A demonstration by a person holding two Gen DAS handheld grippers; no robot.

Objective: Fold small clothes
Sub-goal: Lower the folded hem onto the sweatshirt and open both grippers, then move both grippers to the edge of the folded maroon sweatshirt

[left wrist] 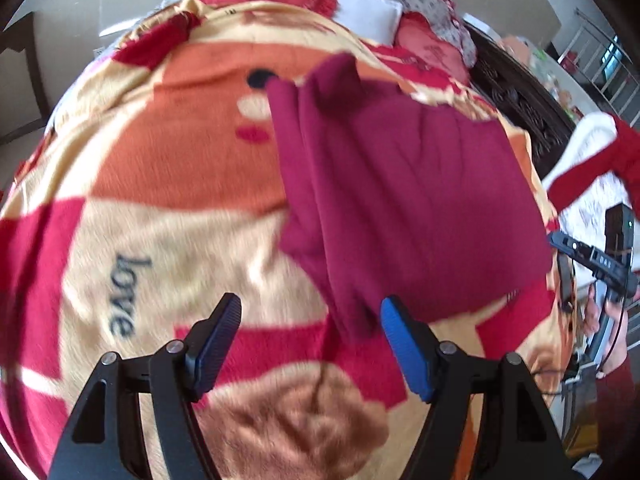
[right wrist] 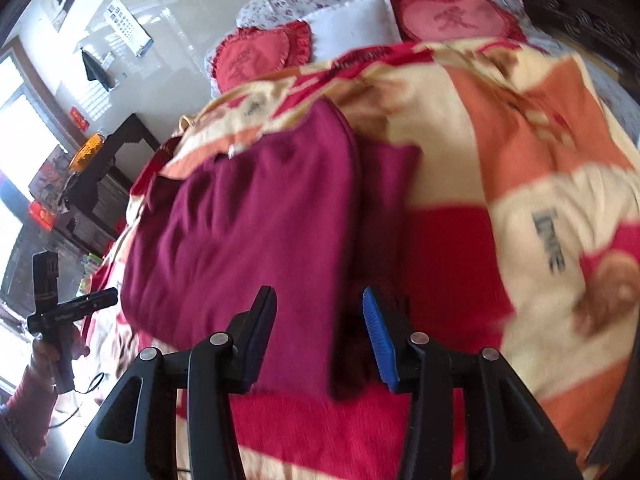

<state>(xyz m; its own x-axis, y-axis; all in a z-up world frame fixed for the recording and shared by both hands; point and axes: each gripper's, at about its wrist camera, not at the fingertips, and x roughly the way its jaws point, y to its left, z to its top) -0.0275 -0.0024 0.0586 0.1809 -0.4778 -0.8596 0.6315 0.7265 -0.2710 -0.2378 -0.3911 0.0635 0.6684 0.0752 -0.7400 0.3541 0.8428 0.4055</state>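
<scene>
1. The maroon garment (left wrist: 404, 200) lies partly folded on the patterned blanket (left wrist: 160, 184) covering the bed.
2. The left tool (left wrist: 311, 322) hovers at the garment's 6 o'clock edge, jaws apart, empty.
3. The right tool (right wrist: 319, 312) hangs gaping over the garment's near corner, gripping nothing.

Bright daylight from a glaring window (right wrist: 16, 120); both views motion-blurred, with fisheye bending and dark corners.

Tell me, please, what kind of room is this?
Most likely a bedroom: a bed with a fleece blanket, a white pillow and heart cushions. A maroon garment lies on it.
</scene>
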